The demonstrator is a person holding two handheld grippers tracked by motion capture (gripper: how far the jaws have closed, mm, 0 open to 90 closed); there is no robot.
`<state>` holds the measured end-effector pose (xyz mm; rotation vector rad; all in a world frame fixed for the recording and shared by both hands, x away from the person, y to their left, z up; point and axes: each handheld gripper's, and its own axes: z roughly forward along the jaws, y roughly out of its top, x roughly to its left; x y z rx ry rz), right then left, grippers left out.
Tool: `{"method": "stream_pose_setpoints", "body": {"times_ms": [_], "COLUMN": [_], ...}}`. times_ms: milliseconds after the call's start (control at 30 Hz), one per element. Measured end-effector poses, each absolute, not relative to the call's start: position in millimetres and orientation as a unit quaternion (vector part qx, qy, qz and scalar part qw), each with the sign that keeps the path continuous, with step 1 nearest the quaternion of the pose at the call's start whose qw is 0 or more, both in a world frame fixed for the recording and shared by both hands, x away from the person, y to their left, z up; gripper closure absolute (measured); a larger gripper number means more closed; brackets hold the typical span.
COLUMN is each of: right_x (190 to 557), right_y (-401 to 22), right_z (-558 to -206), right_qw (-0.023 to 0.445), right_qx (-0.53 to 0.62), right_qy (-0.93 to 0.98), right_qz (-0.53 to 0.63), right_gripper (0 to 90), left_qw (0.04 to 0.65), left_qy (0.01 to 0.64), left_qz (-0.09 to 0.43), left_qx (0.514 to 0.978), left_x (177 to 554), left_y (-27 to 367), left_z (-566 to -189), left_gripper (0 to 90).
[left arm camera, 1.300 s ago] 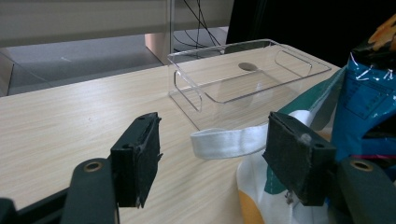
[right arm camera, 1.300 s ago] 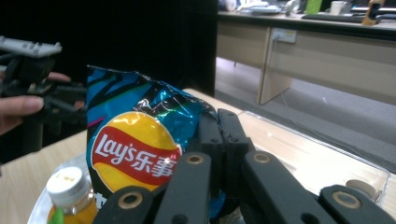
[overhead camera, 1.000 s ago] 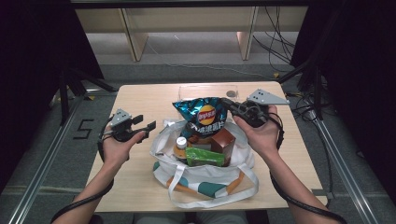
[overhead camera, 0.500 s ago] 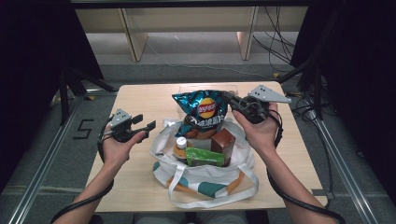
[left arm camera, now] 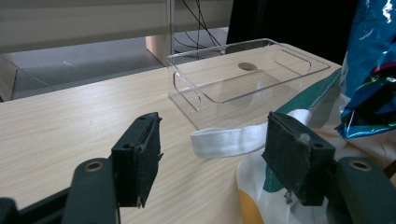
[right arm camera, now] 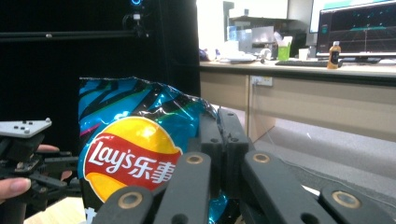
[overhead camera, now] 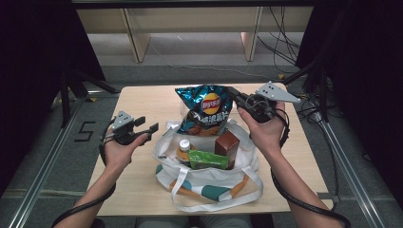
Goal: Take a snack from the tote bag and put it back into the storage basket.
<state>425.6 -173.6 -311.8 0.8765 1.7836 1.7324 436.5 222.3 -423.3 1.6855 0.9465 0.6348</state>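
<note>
Over table [overhead camera: 142, 99]: chip bag [overhead camera: 205, 110] upright

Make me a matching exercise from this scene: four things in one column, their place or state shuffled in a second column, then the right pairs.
Things:
1. Lay's chip bag
2. clear plastic tray
3. left gripper
4. green box

Places or states:
A. lying in the tote bag, next to a brown carton
B. open, hovering left of the tote bag
C. pinched at its edge by the right gripper, raised above the tote bag
D. standing empty on the wooden table, beyond the tote bag

Pairs: 1-C, 2-D, 3-B, 4-A
</note>
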Motion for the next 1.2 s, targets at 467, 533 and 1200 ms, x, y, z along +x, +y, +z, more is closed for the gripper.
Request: {"method": "stream_pose_setpoints", "body": {"times_ms": [467,533,1200], "right_x": [427,427,427], "right_y": [-179,-179,-184], "right_z": [-299,-299,-283], "right_qw": [0.267,0.263,0.278], "right_qx": [0.319,0.326,0.322], "right_qy": [0.643,0.640,0.626], "right_qz": [0.643,0.644,0.654], "right_gripper": [90.0,90.0,90.0], "left_qw": [0.528,0.527,0.532], "left_qy": [0.391,0.393,0.392], "left_qz": [0.266,0.265,0.265], "left_qx": [0.705,0.705,0.702], "left_x": [437,436,438], "left_y": [222,222,224], "left_z": [-422,-422,-421], "left_gripper": [34.9,34.9,34.7]}}
